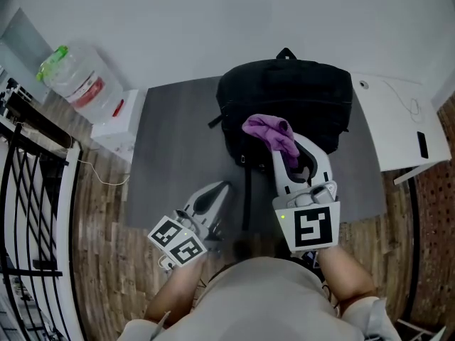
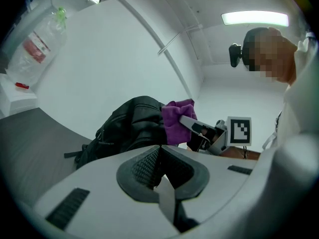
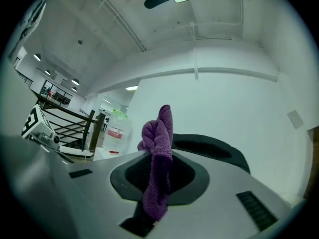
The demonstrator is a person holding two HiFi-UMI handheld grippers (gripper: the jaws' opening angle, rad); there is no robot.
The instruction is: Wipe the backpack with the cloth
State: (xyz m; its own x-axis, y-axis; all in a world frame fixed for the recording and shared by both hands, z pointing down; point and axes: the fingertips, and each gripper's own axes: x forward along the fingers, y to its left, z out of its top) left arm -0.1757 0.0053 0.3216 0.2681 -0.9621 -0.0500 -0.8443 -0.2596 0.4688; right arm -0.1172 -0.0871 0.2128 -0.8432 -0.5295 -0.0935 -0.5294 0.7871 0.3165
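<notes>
A black backpack (image 1: 284, 98) lies on a grey mat (image 1: 178, 155) against the white wall. My right gripper (image 1: 284, 148) is shut on a purple cloth (image 1: 271, 135), held over the backpack's near edge; in the right gripper view the purple cloth (image 3: 158, 163) hangs pinched between the jaws, with the backpack (image 3: 209, 148) just behind. My left gripper (image 1: 219, 189) is shut with nothing in it, low over the mat to the left of the backpack's strap (image 1: 247, 197). The left gripper view shows the backpack (image 2: 127, 126) and the cloth (image 2: 175, 121) ahead.
A large water bottle (image 1: 79, 80) stands on a white box (image 1: 117, 116) at the left. A white table (image 1: 402, 123) stands to the right of the mat. Black railings (image 1: 28, 190) run along the left edge, over wooden floor.
</notes>
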